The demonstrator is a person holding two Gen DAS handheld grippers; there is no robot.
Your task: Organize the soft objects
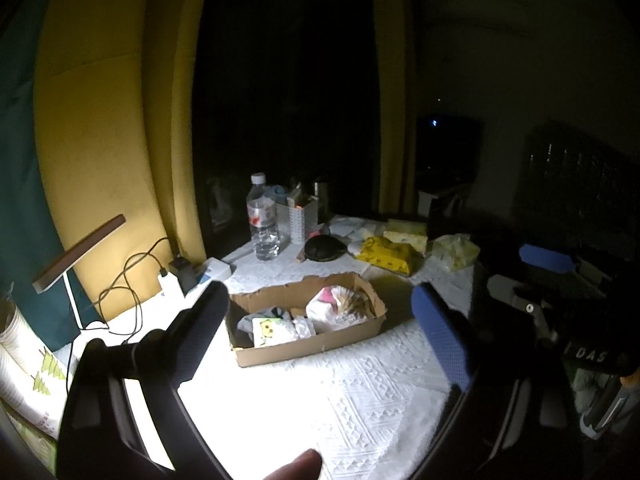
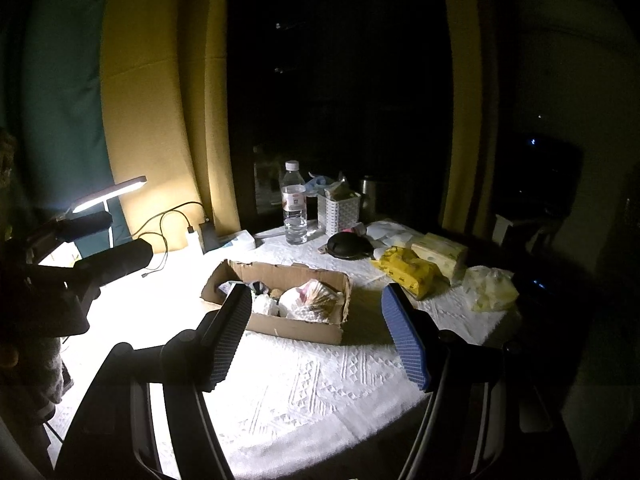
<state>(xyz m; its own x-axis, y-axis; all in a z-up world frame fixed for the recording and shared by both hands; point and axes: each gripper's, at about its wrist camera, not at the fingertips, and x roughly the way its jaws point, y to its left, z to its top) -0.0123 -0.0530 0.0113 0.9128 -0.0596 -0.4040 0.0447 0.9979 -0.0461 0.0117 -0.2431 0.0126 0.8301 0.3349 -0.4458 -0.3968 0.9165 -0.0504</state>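
Note:
A torn cardboard box point(image 1: 308, 350) point(image 2: 296, 328) sits mid-table on the white cloth. It holds soft things: a white and pink bundle point(image 1: 326, 304) point(image 2: 308, 300), a pack with a yellow cartoon point(image 1: 268, 332) and grey fabric point(image 1: 256, 318). A yellow pack point(image 1: 386, 256) point(image 2: 412, 274), pale tissue packs point(image 1: 404, 234) point(image 2: 440, 250) and a crumpled plastic bag point(image 1: 456, 250) point(image 2: 490, 288) lie beyond the box to the right. My left gripper point(image 1: 320, 294) point(image 2: 130, 236) hovers open in front of the box, nothing between its fingers. My right gripper point(image 2: 316, 292) point(image 1: 524, 276) also stands open and empty, short of the box.
A desk lamp point(image 1: 80, 252) point(image 2: 112, 194), charger and cables point(image 1: 180, 276) stand at the left. A water bottle point(image 1: 262, 220) point(image 2: 294, 204), white basket point(image 1: 298, 220) point(image 2: 338, 212) and black round object point(image 1: 324, 248) point(image 2: 348, 246) sit behind the box. A person's fingertip point(image 1: 300, 464) shows low in the left wrist view.

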